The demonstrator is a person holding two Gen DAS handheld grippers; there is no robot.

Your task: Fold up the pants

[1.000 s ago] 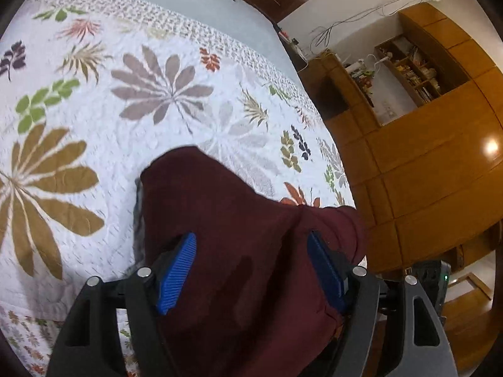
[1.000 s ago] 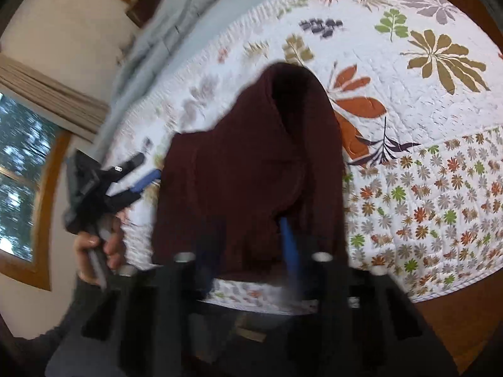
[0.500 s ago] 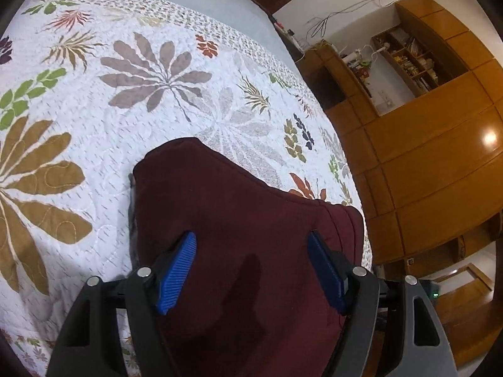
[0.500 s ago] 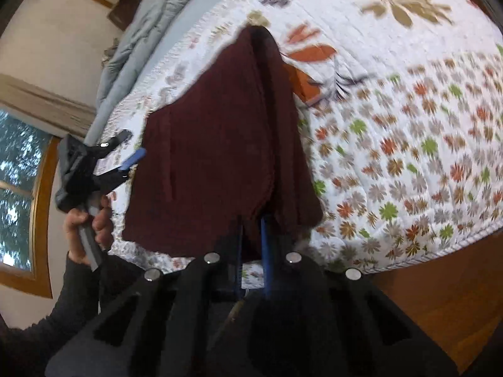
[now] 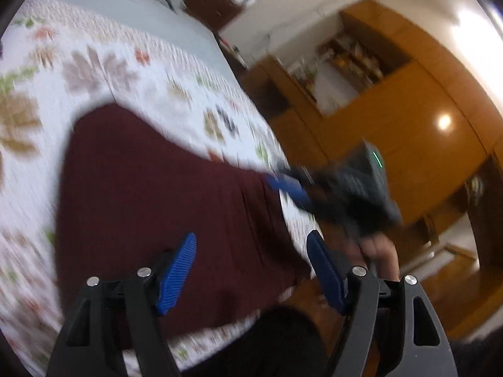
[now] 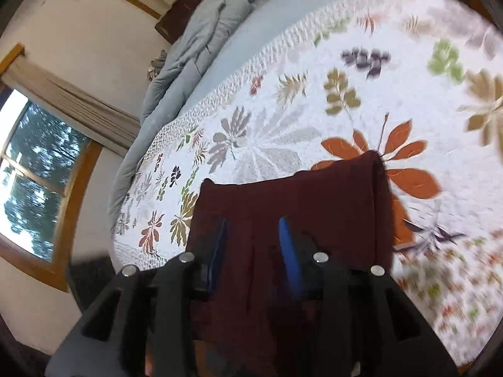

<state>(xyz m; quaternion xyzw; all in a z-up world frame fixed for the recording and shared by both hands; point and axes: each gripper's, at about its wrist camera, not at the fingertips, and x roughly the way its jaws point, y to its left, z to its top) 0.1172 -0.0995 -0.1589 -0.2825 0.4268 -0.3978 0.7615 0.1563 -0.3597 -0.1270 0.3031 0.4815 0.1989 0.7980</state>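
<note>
While the maroon pants point(image 6: 292, 207) lie as a compact folded stack at the quilt's point(image 6: 276, 119) near edge, left gripper point(image 5: 251, 270) gapes empty, right gripper's point(image 6: 253, 251) jaws, just opening, straddle unpinched cloth; folding appears nearly complete.

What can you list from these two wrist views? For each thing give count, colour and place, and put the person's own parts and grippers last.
Pants: one, dark maroon, folded, lying flat near the quilt's edge.
Quilt: one, white with leaf prints, covering the bed.
Duvet: one, grey, bunched at the bed's far end.
Window: one, wood-framed, on the wall beside the bed.
Cabinets: orange-brown wood, beyond the bed.
Hand: one, gripping the right gripper's handle.
Left gripper: blue pads, open.
Right gripper: blue pads, jaws just opening above the pants.
</note>
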